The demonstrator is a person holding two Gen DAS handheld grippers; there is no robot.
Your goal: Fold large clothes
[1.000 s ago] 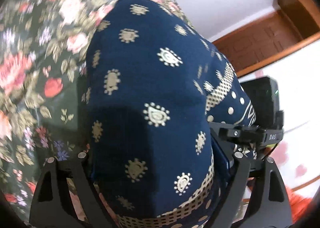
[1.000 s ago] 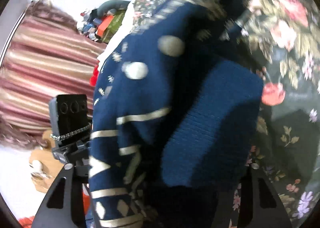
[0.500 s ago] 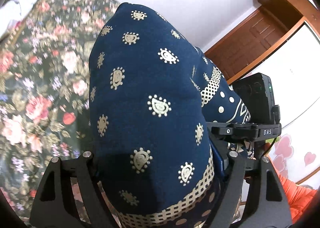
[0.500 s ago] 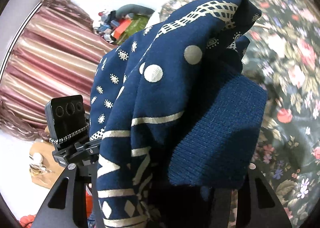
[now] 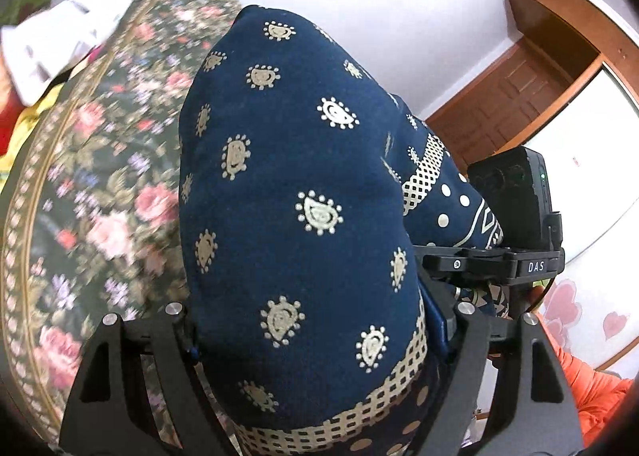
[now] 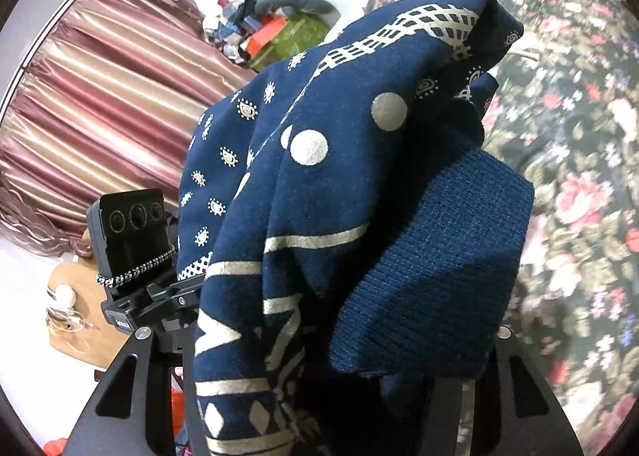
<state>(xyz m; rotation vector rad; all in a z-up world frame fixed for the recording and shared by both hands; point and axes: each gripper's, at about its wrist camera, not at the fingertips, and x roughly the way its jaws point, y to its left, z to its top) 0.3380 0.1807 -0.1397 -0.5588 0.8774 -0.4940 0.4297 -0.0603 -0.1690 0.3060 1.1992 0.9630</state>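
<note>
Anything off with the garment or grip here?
Nothing damaged. The navy patterned garment is bunched over both grippers, left and right, hiding their fingertips; a ribbed cuff flops loose in the right view.

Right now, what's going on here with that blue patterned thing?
A person is folding a navy patterned garment, working a handheld claw in each hand. The left claw and the right claw both grip the fabric, which bunches up over them and hides the tips. It is held up above a bed with a floral bedspread. A ribbed cuff hangs at the right claw.
</note>
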